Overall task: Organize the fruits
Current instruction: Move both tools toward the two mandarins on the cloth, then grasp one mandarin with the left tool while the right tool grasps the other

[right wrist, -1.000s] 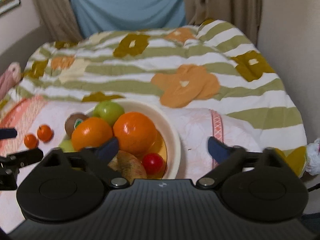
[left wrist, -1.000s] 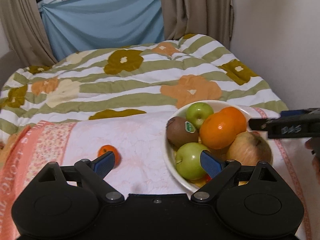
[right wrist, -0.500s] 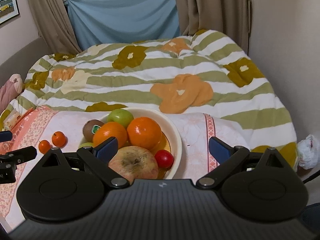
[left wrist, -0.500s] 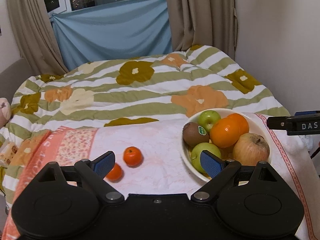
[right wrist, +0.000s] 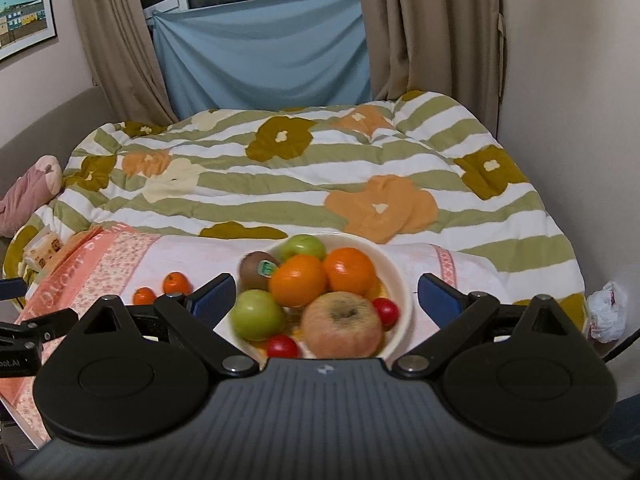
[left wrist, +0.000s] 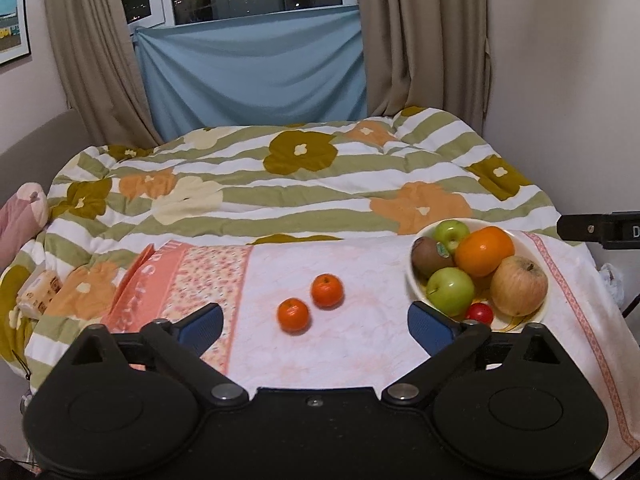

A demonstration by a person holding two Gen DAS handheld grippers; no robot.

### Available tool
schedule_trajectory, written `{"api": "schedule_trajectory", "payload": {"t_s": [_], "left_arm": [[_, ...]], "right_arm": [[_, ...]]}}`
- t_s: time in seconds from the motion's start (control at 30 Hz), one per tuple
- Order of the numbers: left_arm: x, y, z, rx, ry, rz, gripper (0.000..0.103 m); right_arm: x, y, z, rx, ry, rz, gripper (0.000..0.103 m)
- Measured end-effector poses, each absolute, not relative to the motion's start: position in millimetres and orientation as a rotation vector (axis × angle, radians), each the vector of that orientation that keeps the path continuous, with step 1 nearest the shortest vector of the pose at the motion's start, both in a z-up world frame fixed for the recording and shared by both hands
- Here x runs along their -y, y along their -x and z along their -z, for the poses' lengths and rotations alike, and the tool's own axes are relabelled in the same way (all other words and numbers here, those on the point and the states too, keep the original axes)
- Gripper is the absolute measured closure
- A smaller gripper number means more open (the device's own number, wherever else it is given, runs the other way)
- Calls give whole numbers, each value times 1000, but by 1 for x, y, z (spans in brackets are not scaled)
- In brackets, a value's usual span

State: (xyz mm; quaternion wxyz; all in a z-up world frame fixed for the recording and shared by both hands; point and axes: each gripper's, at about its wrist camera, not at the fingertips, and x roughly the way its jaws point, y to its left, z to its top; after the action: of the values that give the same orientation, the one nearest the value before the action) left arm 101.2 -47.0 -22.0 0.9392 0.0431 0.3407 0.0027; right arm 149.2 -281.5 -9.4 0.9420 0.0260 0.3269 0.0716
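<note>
A cream bowl [left wrist: 416, 284] [right wrist: 402, 280] on a white towel holds two green apples, oranges, a kiwi [left wrist: 430, 255], a large russet apple [left wrist: 519, 286] and small red tomatoes. Two small mandarins [left wrist: 327, 290] [left wrist: 294, 315] lie on the towel left of the bowl; they also show in the right wrist view [right wrist: 176, 283]. My left gripper [left wrist: 314, 326] is open and empty, held back in front of the mandarins. My right gripper [right wrist: 326, 296] is open and empty, held back in front of the bowl.
The white towel [left wrist: 360, 344] with a pink floral border lies on a bed with a striped flowered quilt [left wrist: 304, 184]. A wall stands close on the right. A pink cushion [left wrist: 20, 220] and a small packet [left wrist: 38, 292] lie at the left edge.
Both grippers have drawn back and up from the bowl. The view has widened, so the two mandarins and the whole bed now show. Both stay open and empty.
</note>
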Motion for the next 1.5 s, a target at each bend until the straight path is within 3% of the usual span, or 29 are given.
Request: {"api": "schedule_trajectory", "payload": {"t_s": [0.73, 1.0, 1.27, 1.4, 1.5], "left_arm": [[-44, -150, 76, -744, -219, 231, 3], [-48, -184, 105, -749, -278, 386, 10], [-37, -210, 132, -766, -318, 484, 28], [-35, -216, 140, -771, -319, 506, 30], [-31, -219, 145, -780, -329, 518, 41]], "right_arm": [[141, -160, 45, -730, -65, -98, 0], [105, -173, 66, -720, -84, -50, 0], [95, -182, 85, -723, -103, -11, 0], [88, -184, 94, -725, -73, -11, 0], [83, -185, 98, -728, -68, -6, 0]]}}
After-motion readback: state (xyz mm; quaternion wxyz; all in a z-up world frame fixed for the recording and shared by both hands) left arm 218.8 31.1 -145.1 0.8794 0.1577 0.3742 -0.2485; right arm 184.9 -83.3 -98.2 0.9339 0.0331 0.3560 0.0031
